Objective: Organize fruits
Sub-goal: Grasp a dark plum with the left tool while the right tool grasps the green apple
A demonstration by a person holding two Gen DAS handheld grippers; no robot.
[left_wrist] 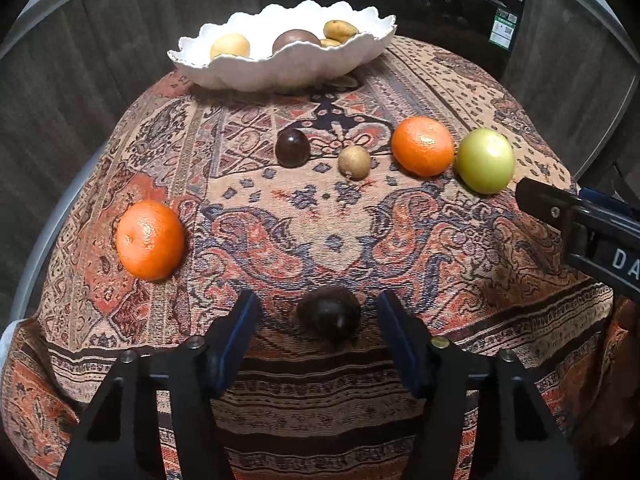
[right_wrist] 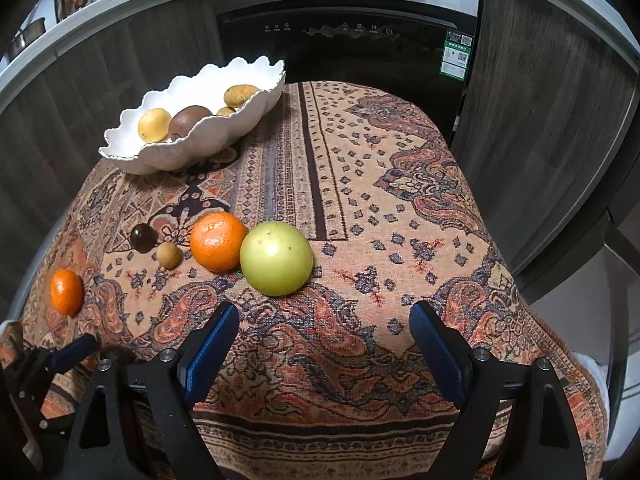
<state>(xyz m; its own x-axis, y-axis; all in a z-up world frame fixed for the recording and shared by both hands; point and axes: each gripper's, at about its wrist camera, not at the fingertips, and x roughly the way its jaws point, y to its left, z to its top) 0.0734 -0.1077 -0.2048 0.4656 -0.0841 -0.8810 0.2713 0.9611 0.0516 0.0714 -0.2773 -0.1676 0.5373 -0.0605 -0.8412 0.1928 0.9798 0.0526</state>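
Note:
A dark purple round fruit (left_wrist: 329, 314) lies near the front edge of the patterned cloth, between the blue pads of my left gripper (left_wrist: 318, 312); a gap shows on each side, so the jaws stand open around it. Further back lie an orange (left_wrist: 150, 240), a second dark fruit (left_wrist: 293, 148), a small tan fruit (left_wrist: 354, 162), another orange (left_wrist: 423, 146) and a green apple (left_wrist: 485, 160). My right gripper (right_wrist: 324, 320) is open and empty, just in front of the green apple (right_wrist: 277, 258). A white scalloped bowl (right_wrist: 132, 160) at the back holds several fruits.
The patterned cloth (right_wrist: 380, 200) covers a small table and drops off at the front and sides. A black appliance (right_wrist: 348, 52) and dark wood cabinet doors stand right behind it. The left gripper's finger (right_wrist: 76, 346) shows low on the left in the right wrist view.

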